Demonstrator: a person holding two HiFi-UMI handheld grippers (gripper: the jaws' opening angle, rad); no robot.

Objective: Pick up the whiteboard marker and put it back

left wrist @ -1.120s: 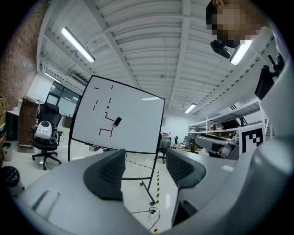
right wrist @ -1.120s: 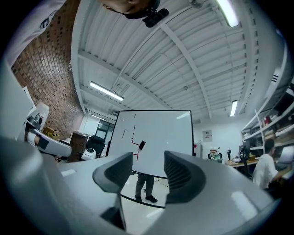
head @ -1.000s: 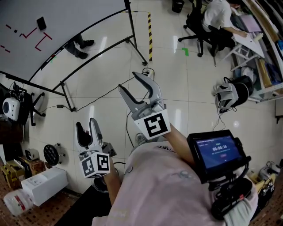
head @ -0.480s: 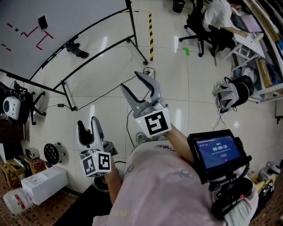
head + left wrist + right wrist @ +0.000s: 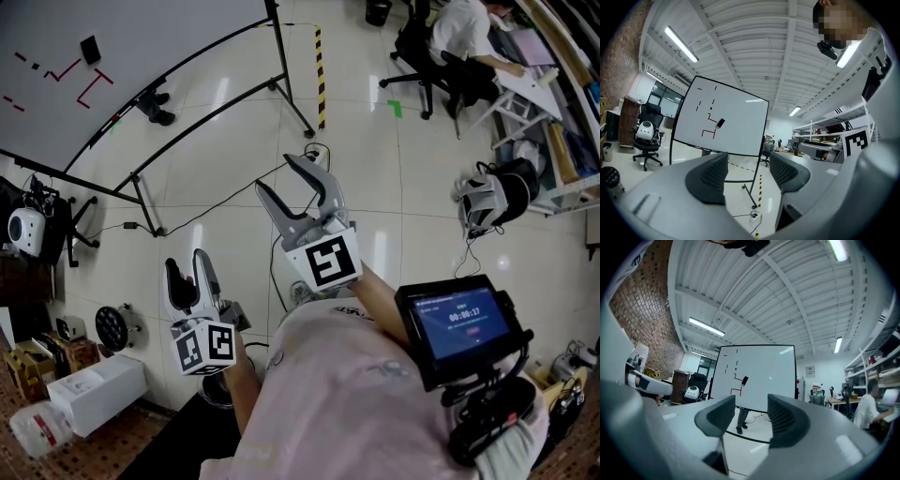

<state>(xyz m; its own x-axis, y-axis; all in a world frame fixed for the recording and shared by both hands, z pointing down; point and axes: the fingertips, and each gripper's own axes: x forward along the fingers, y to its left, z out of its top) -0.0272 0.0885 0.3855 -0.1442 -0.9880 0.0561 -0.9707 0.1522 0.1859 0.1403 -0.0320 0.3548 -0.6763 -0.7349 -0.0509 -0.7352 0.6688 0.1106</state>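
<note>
Still no movement: left tool (image 5: 186, 267) and right tool (image 5: 281, 178) both hold open and empty, well short of the whiteboard (image 5: 141, 37), so the marker pickup hasn't started.

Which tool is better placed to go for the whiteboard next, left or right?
Right, probably. The right tool is held further out toward the whiteboard than the left tool; both are open and empty.

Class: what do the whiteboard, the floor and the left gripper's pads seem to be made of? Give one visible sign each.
Whiteboard: smooth white sheet, likely coated steel or melamine.
Floor: pale polished tile; grout lines and glare show.
Pads of the left gripper: dark, ribbed, probably rubber or soft plastic.
</note>
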